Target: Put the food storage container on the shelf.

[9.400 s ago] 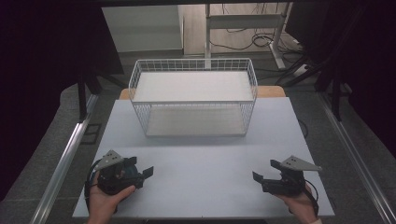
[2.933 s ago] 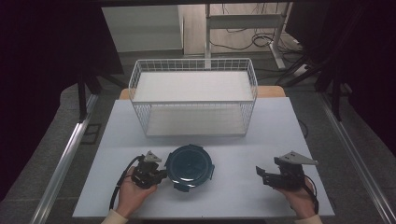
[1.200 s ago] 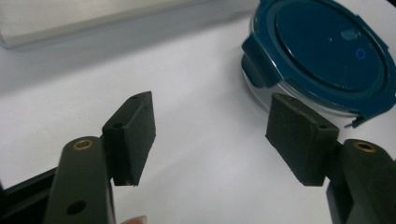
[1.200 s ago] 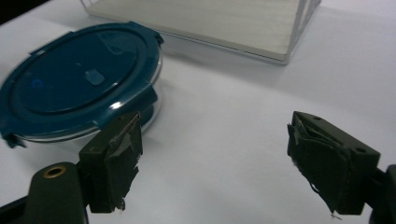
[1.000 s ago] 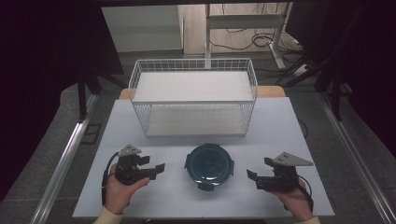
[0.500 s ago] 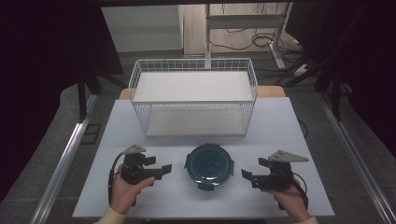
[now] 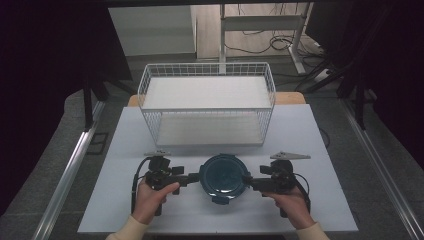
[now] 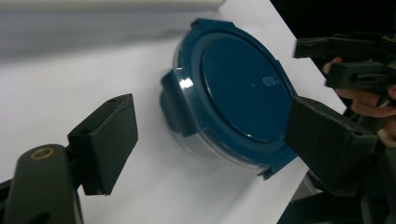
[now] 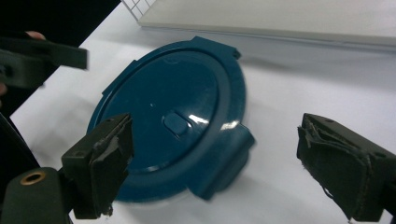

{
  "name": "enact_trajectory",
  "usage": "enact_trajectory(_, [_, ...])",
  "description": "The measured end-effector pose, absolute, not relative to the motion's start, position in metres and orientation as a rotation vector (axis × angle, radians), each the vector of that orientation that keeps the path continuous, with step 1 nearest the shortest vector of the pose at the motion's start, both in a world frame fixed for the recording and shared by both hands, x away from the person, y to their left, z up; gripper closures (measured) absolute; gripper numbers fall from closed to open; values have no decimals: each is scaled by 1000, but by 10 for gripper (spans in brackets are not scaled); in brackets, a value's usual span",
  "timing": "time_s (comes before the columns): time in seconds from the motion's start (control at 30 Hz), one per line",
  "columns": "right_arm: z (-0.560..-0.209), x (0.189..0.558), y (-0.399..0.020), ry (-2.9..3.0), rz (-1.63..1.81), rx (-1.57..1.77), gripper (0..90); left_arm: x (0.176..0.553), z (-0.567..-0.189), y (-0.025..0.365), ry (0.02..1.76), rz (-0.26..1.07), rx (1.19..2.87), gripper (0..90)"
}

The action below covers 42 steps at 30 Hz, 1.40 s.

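Round blue-lidded container [image 7: 222,176] flat on bench [image 7: 315,130], in front of wire basket [image 7: 207,102]. Left claw [image 7: 192,178] and right claw [image 7: 248,181] flank it, jaws just opened wide, gripping nothing. Centre each on a side latch tab, then close evenly.

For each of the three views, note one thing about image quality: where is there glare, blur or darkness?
High view: evenly lit table, surroundings almost black. Left gripper view: small glare spot on a clip of the blue container; background soft along the top; the other gripper blurred. Right gripper view: highlights on the lid, near clip and rim smeared, top left corner dark.
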State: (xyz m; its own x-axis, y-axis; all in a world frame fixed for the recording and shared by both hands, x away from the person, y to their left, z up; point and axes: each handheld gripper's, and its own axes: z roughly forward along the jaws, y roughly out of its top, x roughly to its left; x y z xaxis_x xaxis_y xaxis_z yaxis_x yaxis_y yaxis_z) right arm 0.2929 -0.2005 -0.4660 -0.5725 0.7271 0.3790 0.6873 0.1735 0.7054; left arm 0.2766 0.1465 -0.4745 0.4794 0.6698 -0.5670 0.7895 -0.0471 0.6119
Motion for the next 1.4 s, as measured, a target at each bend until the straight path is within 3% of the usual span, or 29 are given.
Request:
enact_trajectory(0.87, [-506,300,-187,2380,1458,1791,97,309,-517,125,1213,-410,1766,199])
enact_trajectory(1.07, [-514,299,-182,2373,1509,1908,146,312,-522,122,1225,-450,1755,252])
enact_trajectory(1.3, [-511,297,-189,2291,1541,1950,266,312,-522,125,1264,-468,1706,294])
enact_trajectory(1.4, [-511,296,-190,2277,1551,1975,282,310,-523,128,1273,-489,1666,358])
